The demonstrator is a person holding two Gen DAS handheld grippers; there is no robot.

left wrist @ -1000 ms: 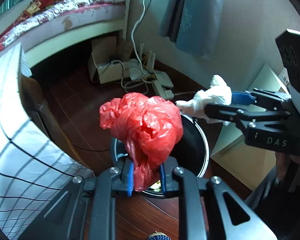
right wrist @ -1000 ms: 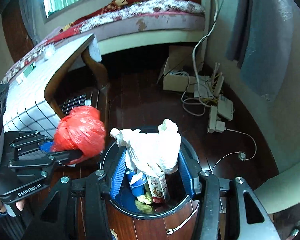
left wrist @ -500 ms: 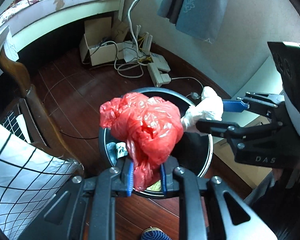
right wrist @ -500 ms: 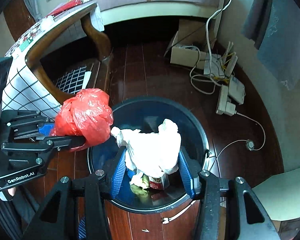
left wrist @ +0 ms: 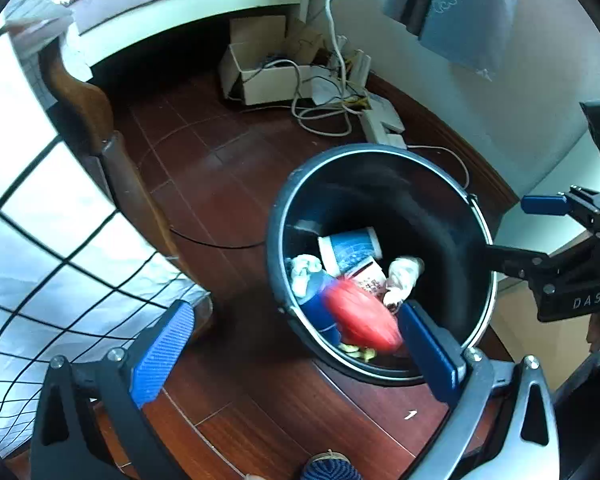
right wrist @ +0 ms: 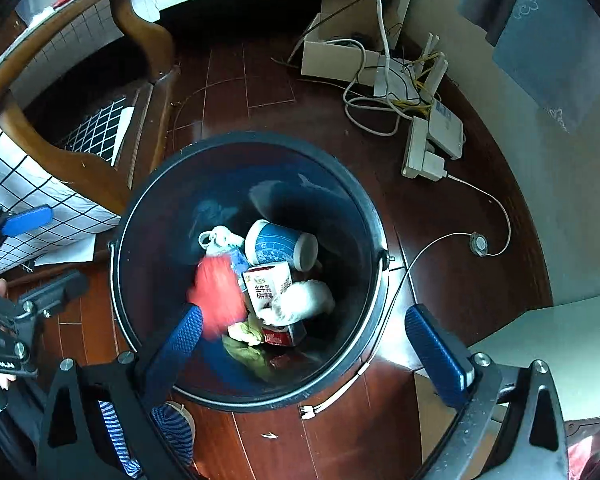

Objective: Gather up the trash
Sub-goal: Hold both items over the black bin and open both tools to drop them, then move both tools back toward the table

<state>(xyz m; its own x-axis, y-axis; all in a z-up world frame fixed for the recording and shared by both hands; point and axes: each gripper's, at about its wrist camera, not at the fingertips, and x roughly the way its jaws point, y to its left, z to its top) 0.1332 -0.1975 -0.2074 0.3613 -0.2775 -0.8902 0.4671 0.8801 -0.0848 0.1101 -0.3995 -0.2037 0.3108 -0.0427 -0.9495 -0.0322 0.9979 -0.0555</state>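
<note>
A round black trash bin [left wrist: 380,152] [right wrist: 244,140] stands on the dark wood floor. The red plastic bag [left wrist: 360,320] [right wrist: 220,296] is blurred inside it, free of any gripper. The white crumpled paper [left wrist: 404,276] [right wrist: 304,300] lies in the bin beside a blue-and-white cup [left wrist: 350,248] [right wrist: 280,246] and a carton [right wrist: 266,284]. My left gripper [left wrist: 296,356] is open and empty over the bin's near-left rim. My right gripper [right wrist: 304,352] is open and empty above the bin.
A table with a white checked cloth [left wrist: 40,220] and a wooden leg [left wrist: 100,148] stands left of the bin. A cardboard box [right wrist: 336,56], cables and power strips [right wrist: 432,144] lie on the floor by the wall. A striped shoe [right wrist: 168,432] is near the bin.
Both grippers have opened. The red bag and the white paper have dropped into the bin. Both grippers sit more directly above the bin.
</note>
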